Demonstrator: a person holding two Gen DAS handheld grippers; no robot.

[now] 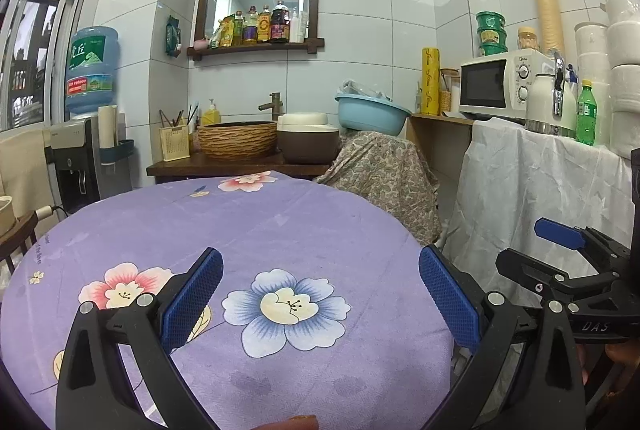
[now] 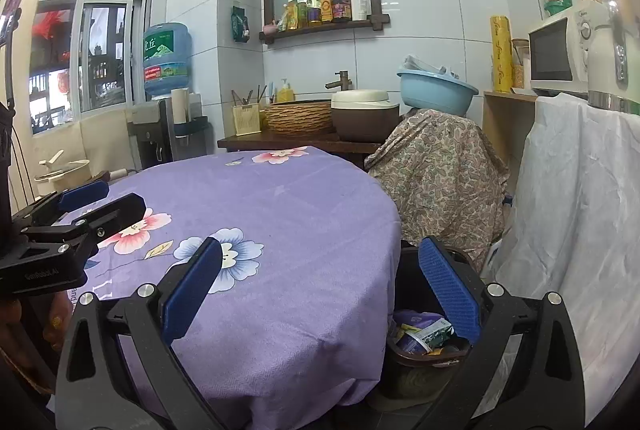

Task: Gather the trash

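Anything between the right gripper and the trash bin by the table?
Nothing. In the right wrist view, the open right gripper looks straight at the trash bin beside the purple tablecloth; no object intervenes.

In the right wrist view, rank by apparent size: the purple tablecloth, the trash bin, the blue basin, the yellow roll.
1. purple tablecloth
2. trash bin, partly hidden by the right gripper's fingers, and nearer the camera
3. blue basin
4. yellow roll

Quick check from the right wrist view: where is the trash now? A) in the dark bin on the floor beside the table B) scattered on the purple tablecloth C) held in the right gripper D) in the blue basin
A: wrappers and a cup lie in the bin beside the table; the right gripper is open and holds nothing.
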